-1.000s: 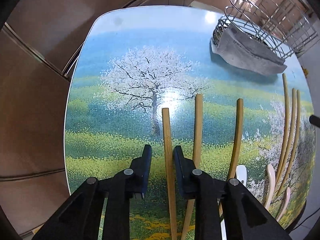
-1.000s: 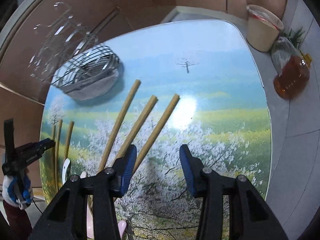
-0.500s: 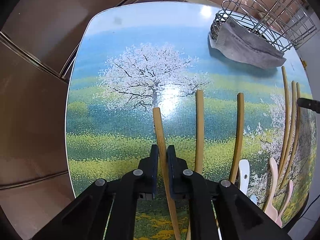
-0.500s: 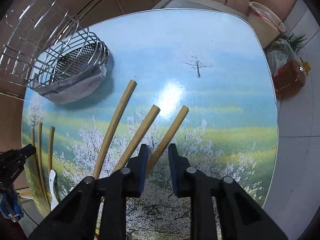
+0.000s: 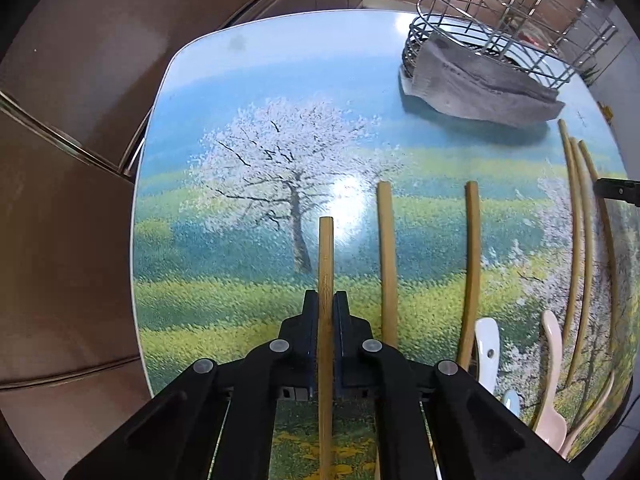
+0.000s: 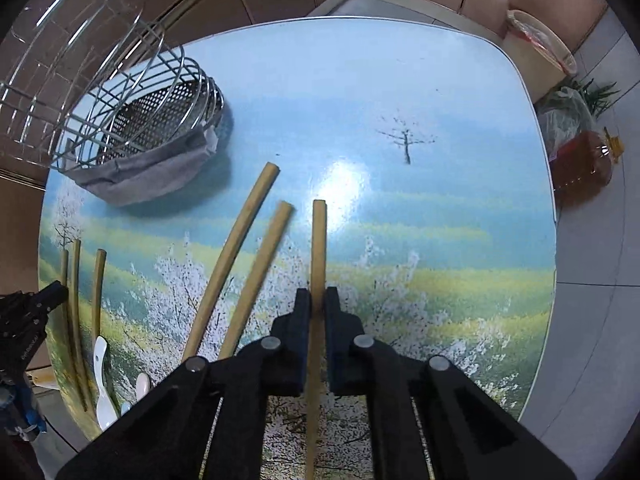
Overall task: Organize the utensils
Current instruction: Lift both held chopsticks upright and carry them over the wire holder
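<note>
My left gripper (image 5: pixel 326 300) is shut on a wooden utensil handle (image 5: pixel 326 256) that points straight ahead above the table. Two more wooden handles (image 5: pixel 387 256) lie to its right, then white and pink spoons (image 5: pixel 489 344). My right gripper (image 6: pixel 318 298) is shut on another wooden handle (image 6: pixel 319 244), lifted a little. Two wooden handles (image 6: pixel 256 256) lie to its left. A wire utensil basket (image 5: pixel 492 36) stands on a grey cloth (image 5: pixel 480 88) at the far side; it also shows in the right wrist view (image 6: pixel 132 120).
The table (image 5: pixel 248 80) has a painted tree landscape top with rounded edges. Three thin wooden sticks (image 5: pixel 580 240) lie at its right edge. On the floor beyond the table are a bucket (image 6: pixel 540 44) and an oil bottle (image 6: pixel 584 164).
Both grippers closed on their wooden handles and lifted them. The handles now point straight ahead, and both cameras have risen above the table.
</note>
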`<action>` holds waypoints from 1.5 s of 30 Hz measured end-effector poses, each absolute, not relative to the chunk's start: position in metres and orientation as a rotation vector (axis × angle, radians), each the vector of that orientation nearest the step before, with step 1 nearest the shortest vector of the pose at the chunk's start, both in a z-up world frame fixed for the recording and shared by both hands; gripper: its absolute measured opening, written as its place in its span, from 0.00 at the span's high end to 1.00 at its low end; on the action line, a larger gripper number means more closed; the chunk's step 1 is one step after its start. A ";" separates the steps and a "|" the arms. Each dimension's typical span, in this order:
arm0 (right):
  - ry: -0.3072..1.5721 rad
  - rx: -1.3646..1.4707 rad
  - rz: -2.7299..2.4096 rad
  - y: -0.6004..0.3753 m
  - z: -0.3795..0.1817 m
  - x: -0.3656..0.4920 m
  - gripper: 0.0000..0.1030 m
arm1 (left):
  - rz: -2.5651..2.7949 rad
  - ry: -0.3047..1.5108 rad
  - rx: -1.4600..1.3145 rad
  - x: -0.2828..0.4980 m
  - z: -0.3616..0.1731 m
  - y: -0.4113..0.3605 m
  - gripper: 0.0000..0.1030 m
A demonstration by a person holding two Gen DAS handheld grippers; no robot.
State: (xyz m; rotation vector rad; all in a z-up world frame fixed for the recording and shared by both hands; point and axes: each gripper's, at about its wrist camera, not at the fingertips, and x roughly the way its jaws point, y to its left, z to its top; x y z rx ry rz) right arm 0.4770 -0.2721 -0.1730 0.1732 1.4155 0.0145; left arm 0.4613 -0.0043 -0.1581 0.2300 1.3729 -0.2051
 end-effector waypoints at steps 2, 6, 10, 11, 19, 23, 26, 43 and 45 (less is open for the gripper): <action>1.383 0.215 0.041 -0.269 -0.173 0.470 0.94 | -0.197 1.354 0.225 0.455 -0.156 -0.001 0.94; 1.316 0.280 0.088 -0.279 -0.167 0.445 0.94 | -0.173 1.318 0.181 0.449 -0.143 0.009 0.94; 1.217 0.322 0.143 -0.282 -0.148 0.424 0.94 | -0.151 1.277 0.160 0.440 -0.124 0.020 0.94; 1.190 0.342 0.165 -0.283 -0.143 0.418 0.94 | -0.147 1.259 0.147 0.437 -0.117 0.021 0.94; 0.980 0.339 0.258 -0.289 -0.101 0.378 0.94 | -0.130 1.118 0.075 0.399 -0.065 0.041 0.94; 0.891 0.344 0.291 -0.293 -0.073 0.358 0.94 | -0.135 1.048 0.029 0.386 -0.043 0.050 0.94; 0.828 0.341 0.318 -0.290 -0.047 0.348 0.94 | -0.152 0.989 -0.015 0.376 -0.020 0.051 0.94; 0.383 0.217 0.418 -0.253 0.107 0.347 0.94 | -0.295 0.512 -0.247 0.383 0.120 0.006 0.94; 0.326 0.206 0.433 -0.247 0.117 0.357 0.94 | -0.289 0.439 -0.257 0.391 0.127 0.001 0.94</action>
